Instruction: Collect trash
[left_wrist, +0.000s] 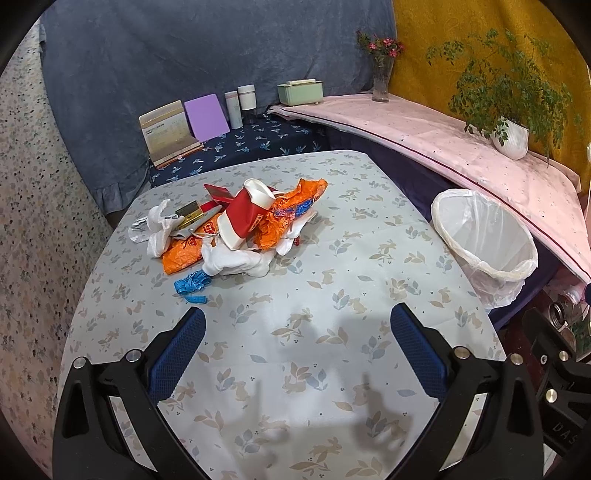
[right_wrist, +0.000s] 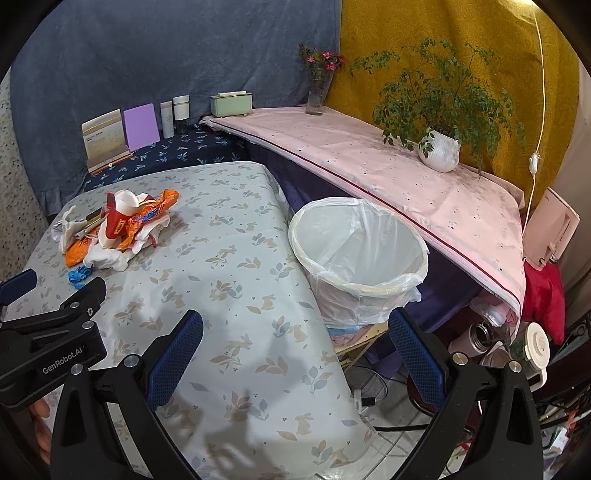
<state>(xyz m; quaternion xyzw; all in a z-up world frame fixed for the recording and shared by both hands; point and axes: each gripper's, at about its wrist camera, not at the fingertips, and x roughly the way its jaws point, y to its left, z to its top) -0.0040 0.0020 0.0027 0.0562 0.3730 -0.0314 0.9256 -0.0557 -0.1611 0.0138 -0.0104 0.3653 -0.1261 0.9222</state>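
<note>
Trash pile (left_wrist: 236, 229) sprawled diagonally across table (left_wrist: 295, 369)

Left gripper body (right_wrist: 55, 350), seen from the right wrist view: white lettering reads "GenRobot.AI".

Right gripper body (left_wrist: 561, 428), at the lower right edge of the left wrist view: pale letters "DAS", cut off by the edge of the picture.

Orange wrapper (left_wrist: 184, 251) in the trash pile on the table: large red characters, too crumpled to read.

Red and white carton (left_wrist: 242, 218) on top of the pile: a small label with markings, too small to read.

Card on stand (left_wrist: 166, 133) at the back of the table: rows of fine print, not legible.
</note>
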